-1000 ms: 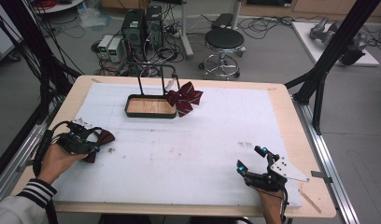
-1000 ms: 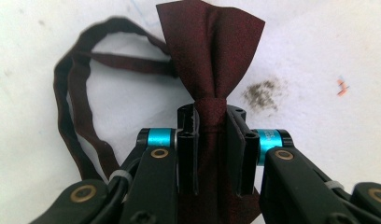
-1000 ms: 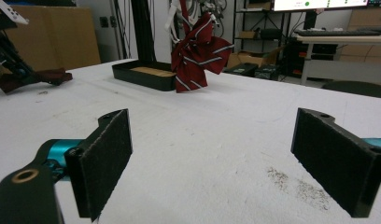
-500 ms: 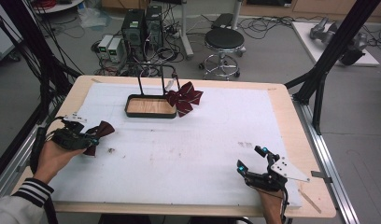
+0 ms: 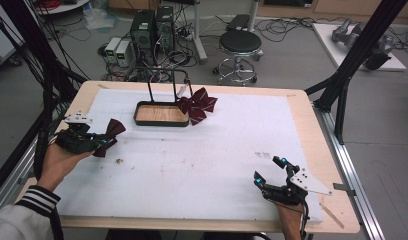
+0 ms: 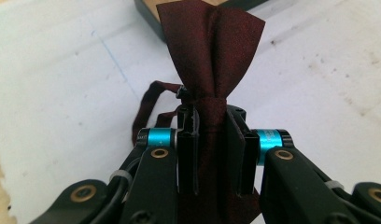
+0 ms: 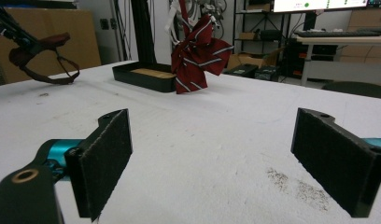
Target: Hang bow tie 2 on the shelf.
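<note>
Your left gripper (image 6: 212,154): black jaws, cyan collars, brass-ringed screws. Right gripper (image 7: 216,163): rough dark pads (image 7: 107,158), grey three-cornered plate (image 5: 307,182). Your left sleeve (image 5: 22,215): white, black-striped cuff.

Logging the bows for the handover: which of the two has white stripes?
The striped bow hanging at the tray stand; the plain maroon bow is clamped in the left gripper.

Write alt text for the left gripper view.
The left tool is shut on the knot of a dark red bow tie, whose wing fans upward beyond the jaws. Its strap loops to the left over the white table cover, and a dark tray corner sits behind.
</note>
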